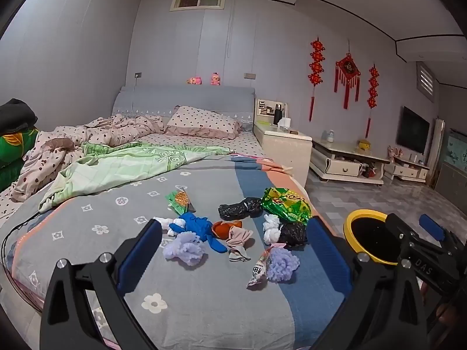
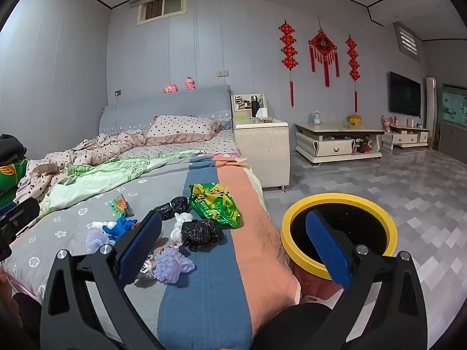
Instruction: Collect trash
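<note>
Trash and clothes lie mixed on the bed's foot: a green snack bag, two crumpled black plastic bags, a small green wrapper, a white-red wrapper, white tissue, purple fluffy socks, a blue sock. A yellow-rimmed bin stands on the floor to the bed's right. My left gripper is open, empty, above the pile. My right gripper is open, empty, over the bed's corner beside the bin.
Rumpled quilts and a dotted pillow fill the bed's far half. A bedside cabinet and low TV cabinets line the right wall. Grey tiled floor spreads to the right.
</note>
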